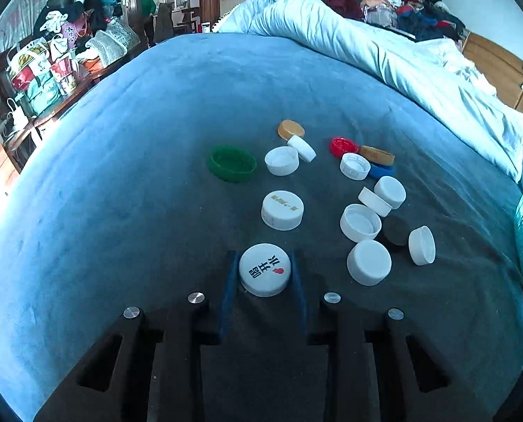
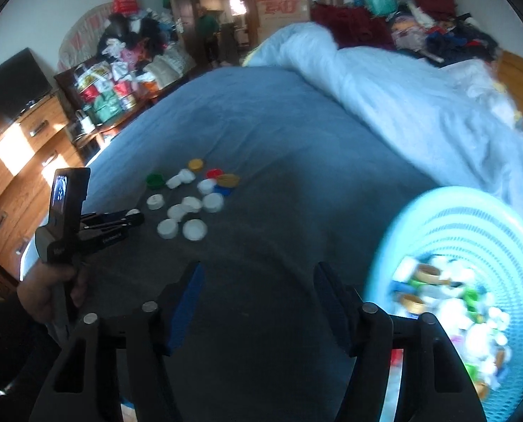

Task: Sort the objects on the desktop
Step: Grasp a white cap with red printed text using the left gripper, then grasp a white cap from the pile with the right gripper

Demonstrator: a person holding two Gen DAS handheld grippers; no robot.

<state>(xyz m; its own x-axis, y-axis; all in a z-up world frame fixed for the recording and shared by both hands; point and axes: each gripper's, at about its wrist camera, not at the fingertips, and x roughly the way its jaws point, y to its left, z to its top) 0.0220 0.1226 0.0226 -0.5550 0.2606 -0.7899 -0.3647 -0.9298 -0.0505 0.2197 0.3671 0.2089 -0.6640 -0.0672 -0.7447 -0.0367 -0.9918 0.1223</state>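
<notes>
The left gripper [image 1: 265, 274] is clenched on a white printed cap [image 1: 265, 269], flat top upward, while the right gripper [image 2: 257, 299] stands released beside the basket [image 2: 472, 218].

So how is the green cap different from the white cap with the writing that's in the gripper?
The green cap lies hollow side up, while the printed white cap lies flat top up. The green cap sits free on the blue blanket; the printed white cap is pinched in the left gripper. Both are round bottle caps.
</notes>
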